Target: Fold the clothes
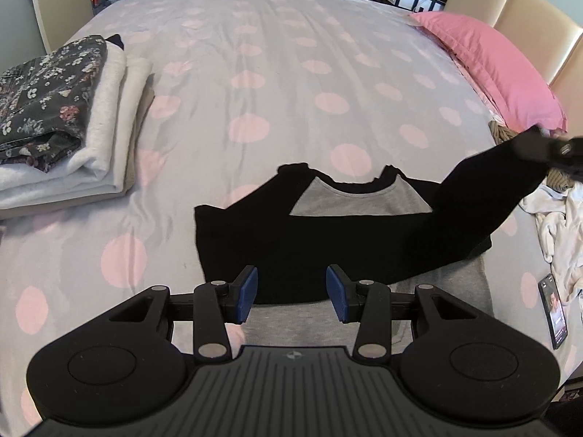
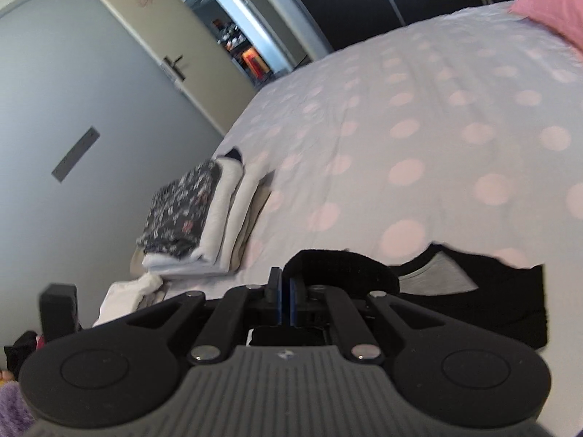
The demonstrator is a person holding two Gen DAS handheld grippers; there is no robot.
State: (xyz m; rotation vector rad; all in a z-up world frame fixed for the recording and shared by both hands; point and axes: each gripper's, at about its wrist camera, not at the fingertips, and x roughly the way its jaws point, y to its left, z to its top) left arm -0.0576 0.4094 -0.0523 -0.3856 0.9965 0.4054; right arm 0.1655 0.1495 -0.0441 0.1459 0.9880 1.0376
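Just beyond the gaping left tongs [image 1: 291, 293], black-and-grey sweater [image 1: 291, 240], sleeve [image 2: 339, 266] pinched in right tongs [image 2: 286, 300].

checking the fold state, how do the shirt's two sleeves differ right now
The left sleeve lies flat, folded across the shirt; the right sleeve is lifted off the bed and stretched out to the side.
Nothing grips the left sleeve: the left hand-held gripper hangs open near the hem. The right hand-held gripper is shut on the right sleeve's cuff.
Both are black.
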